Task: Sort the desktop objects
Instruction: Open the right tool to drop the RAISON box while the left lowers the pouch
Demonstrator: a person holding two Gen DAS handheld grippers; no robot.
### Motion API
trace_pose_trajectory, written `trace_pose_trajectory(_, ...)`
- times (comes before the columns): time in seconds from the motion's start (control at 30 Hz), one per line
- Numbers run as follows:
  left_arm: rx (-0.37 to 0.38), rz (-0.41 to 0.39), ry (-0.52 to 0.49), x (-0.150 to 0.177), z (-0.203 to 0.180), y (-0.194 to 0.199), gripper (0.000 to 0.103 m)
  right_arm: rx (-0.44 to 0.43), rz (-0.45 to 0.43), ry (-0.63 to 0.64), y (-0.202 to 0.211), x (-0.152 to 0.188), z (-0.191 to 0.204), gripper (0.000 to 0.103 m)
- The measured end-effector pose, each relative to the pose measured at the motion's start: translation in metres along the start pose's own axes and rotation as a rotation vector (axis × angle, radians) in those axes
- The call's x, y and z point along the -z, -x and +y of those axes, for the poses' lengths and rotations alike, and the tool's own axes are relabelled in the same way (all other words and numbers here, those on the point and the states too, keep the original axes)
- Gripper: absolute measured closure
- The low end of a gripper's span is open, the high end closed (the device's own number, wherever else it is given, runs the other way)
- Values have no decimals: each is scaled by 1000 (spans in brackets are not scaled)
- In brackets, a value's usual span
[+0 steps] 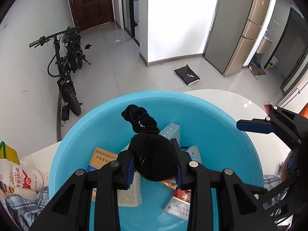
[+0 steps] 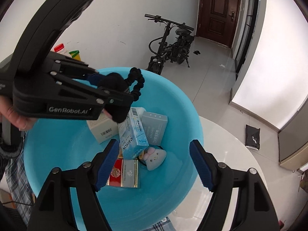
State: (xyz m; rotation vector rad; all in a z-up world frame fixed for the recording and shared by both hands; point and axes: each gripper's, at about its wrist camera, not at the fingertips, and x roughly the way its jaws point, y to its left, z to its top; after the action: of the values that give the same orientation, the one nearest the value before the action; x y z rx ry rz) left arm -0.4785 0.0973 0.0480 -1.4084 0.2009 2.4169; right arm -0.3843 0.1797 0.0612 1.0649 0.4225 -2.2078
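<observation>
My left gripper (image 1: 155, 165) is shut on a black fluffy pom-pom (image 1: 154, 156), and its black scrunchie band (image 1: 142, 119) sticks out past the fingertips. It hangs over the blue basin (image 1: 221, 115). The right wrist view shows the same left gripper (image 2: 115, 88) at upper left, with the pom-pom (image 2: 119, 113) in it and a hand behind it. My right gripper (image 2: 154, 143) stands open above the basin (image 2: 173, 100), with nothing between its pads. In the basin lie a blue RAISON box (image 2: 132, 136), a grey box (image 2: 156, 129), a red-and-white cigarette box (image 2: 123, 173), a white box (image 2: 102, 129) and a small plush toy (image 2: 155, 156).
The basin sits on a round white table (image 1: 221, 96). Drink bottles (image 1: 25, 177) and a yellow container (image 1: 7, 152) stand at the left, by a plaid cloth (image 1: 25, 206). On the floor beyond are a black bike (image 1: 65, 67) and a black bag (image 1: 186, 75).
</observation>
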Motion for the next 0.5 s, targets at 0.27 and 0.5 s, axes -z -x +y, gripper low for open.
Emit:
trace_pose_trajectory(0.27,-18,0,11,-2,-5,-9,50,6,-7,-24,-13,-4,-8,29)
trace_pose_trajectory(0.5,-1,-79,23,-8,1,13,26,-4,-5,-21,-19,-6,-4,29)
